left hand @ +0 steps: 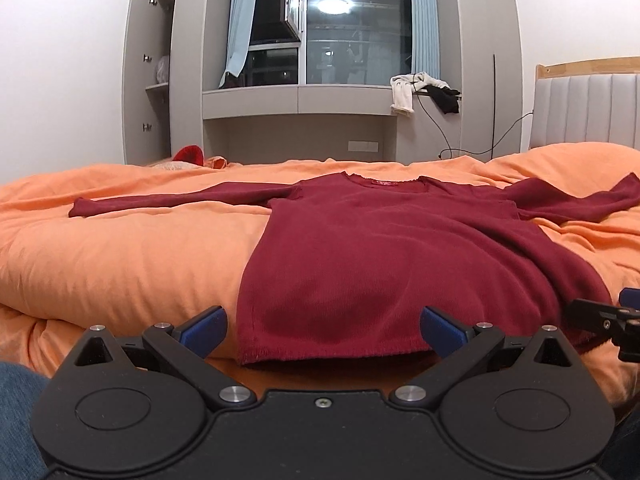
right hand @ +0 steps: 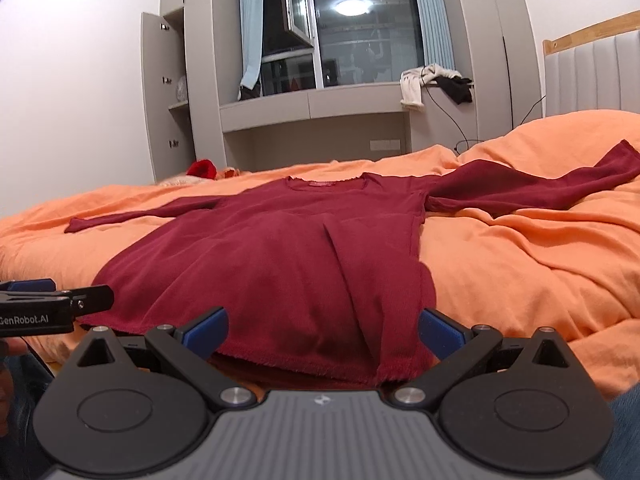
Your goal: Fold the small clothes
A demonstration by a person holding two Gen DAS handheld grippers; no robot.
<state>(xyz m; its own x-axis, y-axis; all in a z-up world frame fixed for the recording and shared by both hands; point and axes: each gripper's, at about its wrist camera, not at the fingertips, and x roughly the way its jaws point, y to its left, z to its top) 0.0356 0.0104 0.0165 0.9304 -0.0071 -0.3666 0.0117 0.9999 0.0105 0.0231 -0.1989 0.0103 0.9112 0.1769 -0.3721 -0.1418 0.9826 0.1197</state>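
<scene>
A dark red long-sleeved sweater (left hand: 380,248) (right hand: 280,252) lies flat on the orange bedding, collar toward the window, both sleeves spread outward. Its hem hangs at the near edge of the bed. My left gripper (left hand: 322,330) is open at the hem's left corner, blue pads on either side of the cloth edge, nothing held. My right gripper (right hand: 323,332) is open at the hem's right corner, where a lengthwise crease runs up the body. The right gripper's tip (left hand: 600,316) shows at the right in the left wrist view; the left gripper's tip (right hand: 86,300) shows at the left in the right wrist view.
Orange duvet (left hand: 120,248) covers the bed, rumpled on the right (right hand: 540,240). A red item (left hand: 190,154) sits at the far edge. Beyond are a grey cabinet and window ledge with white and black clothes (left hand: 424,94), a cable, and a padded headboard (left hand: 584,108). Blue-jeaned legs sit below.
</scene>
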